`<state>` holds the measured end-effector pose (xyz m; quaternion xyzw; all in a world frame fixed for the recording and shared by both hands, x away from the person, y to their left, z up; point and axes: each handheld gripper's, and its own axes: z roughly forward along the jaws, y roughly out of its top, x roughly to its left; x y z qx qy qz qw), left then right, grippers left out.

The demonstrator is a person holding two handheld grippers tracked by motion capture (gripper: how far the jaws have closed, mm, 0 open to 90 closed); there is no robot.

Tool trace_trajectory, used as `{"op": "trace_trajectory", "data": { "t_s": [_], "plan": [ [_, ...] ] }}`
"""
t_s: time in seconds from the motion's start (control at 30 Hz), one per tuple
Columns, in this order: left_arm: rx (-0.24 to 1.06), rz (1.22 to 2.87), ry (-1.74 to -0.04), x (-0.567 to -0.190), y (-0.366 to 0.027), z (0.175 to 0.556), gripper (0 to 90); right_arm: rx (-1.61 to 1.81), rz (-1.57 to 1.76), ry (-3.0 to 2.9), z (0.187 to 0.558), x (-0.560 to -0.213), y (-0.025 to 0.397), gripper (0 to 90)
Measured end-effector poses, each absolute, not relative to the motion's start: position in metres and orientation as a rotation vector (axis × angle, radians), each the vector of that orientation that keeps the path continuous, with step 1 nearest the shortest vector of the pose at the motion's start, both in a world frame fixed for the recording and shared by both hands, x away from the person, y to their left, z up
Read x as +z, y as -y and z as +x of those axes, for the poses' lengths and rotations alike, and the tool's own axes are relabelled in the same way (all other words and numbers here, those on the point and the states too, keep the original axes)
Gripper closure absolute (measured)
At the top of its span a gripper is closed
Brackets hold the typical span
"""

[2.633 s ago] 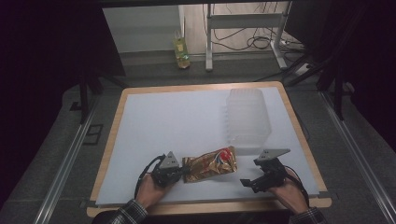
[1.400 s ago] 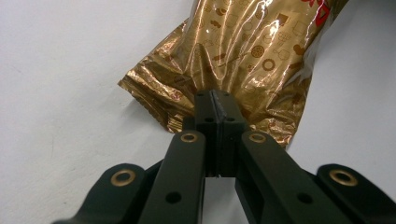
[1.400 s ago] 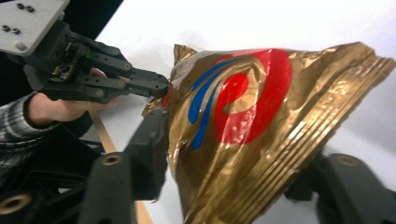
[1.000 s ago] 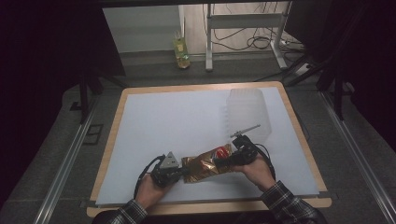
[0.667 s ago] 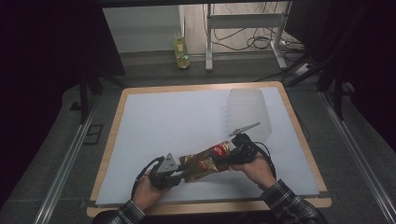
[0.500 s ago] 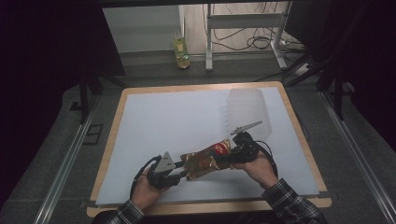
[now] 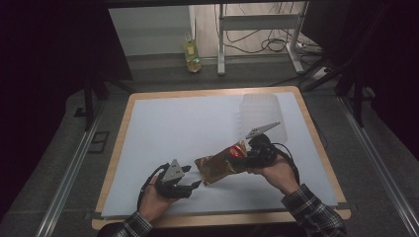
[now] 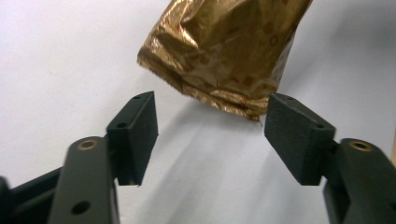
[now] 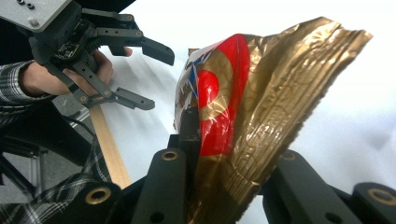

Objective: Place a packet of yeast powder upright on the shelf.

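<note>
A crinkled gold foil snack bag (image 7: 220,165) with a red mark hangs lifted off the white table top, tilted down to the left. My right gripper (image 7: 240,157) is shut on its right end; in the right gripper view the bag (image 9: 243,112) rises between the two black jaws. My left gripper (image 7: 193,177) stands open at the front left, just apart from the bag's lower end. In the left gripper view the bag's sealed edge (image 8: 219,51) hangs past the open fingertips (image 8: 135,126), not between them.
A clear ribbed plastic container (image 7: 261,116) stands behind the right hand. The white table top (image 7: 183,123) has a wooden rim (image 7: 123,128). A yellow-green bottle (image 7: 191,54) stands on the floor beyond the far edge, near desk legs and cables.
My right gripper came in from the right and shut on the bag's right end, then lifted it. My left gripper let go of the bag's left end and drew back, open.
</note>
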<state>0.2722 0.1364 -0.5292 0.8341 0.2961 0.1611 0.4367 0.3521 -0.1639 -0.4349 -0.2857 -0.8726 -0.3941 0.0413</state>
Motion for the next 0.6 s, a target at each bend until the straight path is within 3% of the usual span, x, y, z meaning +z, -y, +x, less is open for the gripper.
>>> {"op": "trace_trajectory", "data": {
  "t_s": [0.6],
  "plan": [
    [0.427, 2.021, -0.752, -0.53, -0.139, 0.275, 11.4, -1.237, -0.808, 2.791, 0.361, -0.411, 0.175, 74.9]
  ]
}}
